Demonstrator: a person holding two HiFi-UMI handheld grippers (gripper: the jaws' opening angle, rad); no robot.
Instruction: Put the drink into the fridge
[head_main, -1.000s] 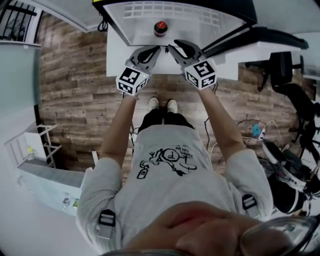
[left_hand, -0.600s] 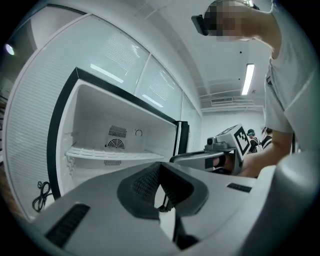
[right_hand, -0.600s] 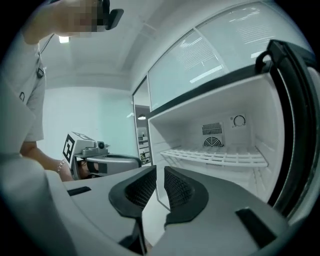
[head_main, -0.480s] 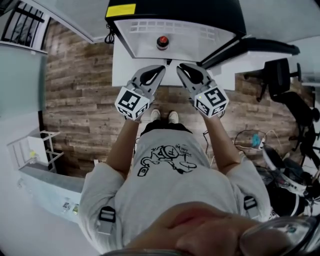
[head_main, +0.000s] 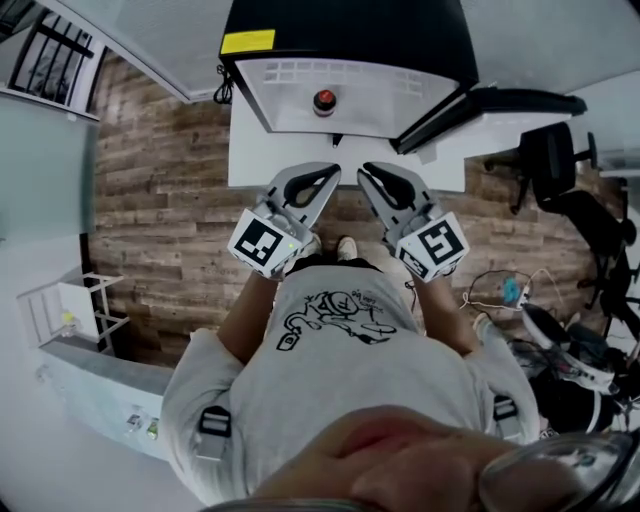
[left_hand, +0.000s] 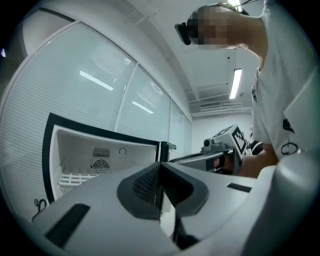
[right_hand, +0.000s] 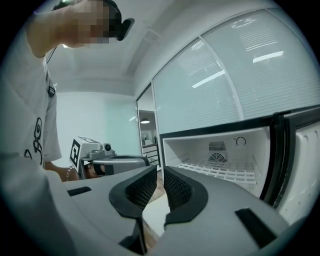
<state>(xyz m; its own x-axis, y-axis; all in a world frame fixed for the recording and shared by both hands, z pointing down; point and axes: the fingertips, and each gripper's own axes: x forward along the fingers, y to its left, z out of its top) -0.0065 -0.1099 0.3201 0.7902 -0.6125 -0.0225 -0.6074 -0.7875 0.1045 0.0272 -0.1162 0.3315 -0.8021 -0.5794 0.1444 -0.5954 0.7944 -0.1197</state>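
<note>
Drink (head_main: 323, 101) stands inside the open fridge (head_main: 400, 90); my left tool (head_main: 330, 175) and right tool (head_main: 368, 172) hover nearer, jaws together, both empty.

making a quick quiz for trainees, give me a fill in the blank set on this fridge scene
1. The door of the fridge stands ____.
2. The drink inside the fridge has a ____ top.
3. The left gripper and the right gripper are both ____, with nothing between their jaws.
Missing words: open; red; shut
</note>
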